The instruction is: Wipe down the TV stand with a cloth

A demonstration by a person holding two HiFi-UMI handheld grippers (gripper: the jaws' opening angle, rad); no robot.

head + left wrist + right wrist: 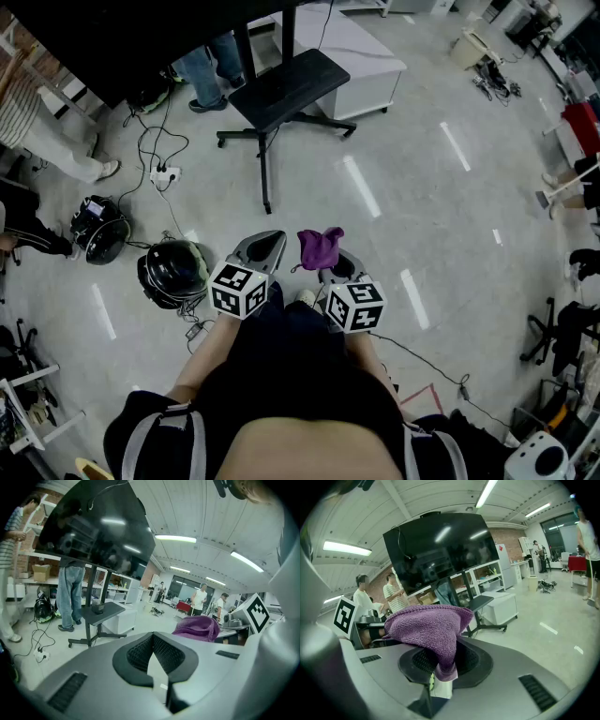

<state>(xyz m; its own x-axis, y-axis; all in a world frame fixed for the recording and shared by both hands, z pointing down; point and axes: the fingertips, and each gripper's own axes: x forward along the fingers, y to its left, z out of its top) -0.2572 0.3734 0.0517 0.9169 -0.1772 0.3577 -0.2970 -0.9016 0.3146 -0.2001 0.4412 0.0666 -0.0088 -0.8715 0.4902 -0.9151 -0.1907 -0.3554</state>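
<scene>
**Purple cloth pinched in your right gripper, stand not yet reached**

Purple and knitted, the cloth (429,627) is the only thing you carry. Your right gripper (443,677) has its jaws clamped on a narrow tuck of it, and the rest bunches up in a loose mound over the jaw tips. Your left gripper (157,667) has its jaws together with nothing between them. In the head view both grippers sit close in front of your body, with the cloth (321,246) at the tip of the right one (330,265) and the left one (262,248) just beside it.

The TV stand (281,89) is ahead of you, well apart from the cloth, with bare floor between. Its black shelf juts out from the post above a spread-legged base, and the dark screen (122,37) hangs above.

Expect the cloth to be light, soft and limp. It will drape, fold under itself and drag rather than push. The hold is on a small fold, so a hard stroke across the shelf could pull it free. A deeper bite into the bunch would likely serve better, leaving a fat pad of fabric facing the surface. The cloth has no fragile or slippery part.

By count there are:
- one cloth
- one stand with one shelf
- two grippers, one of them holding nothing
- two helmets on the floor to your left, one (173,272) near your left gripper and the other (101,230) further out
- one white cabinet (361,66) behind the stand
</scene>
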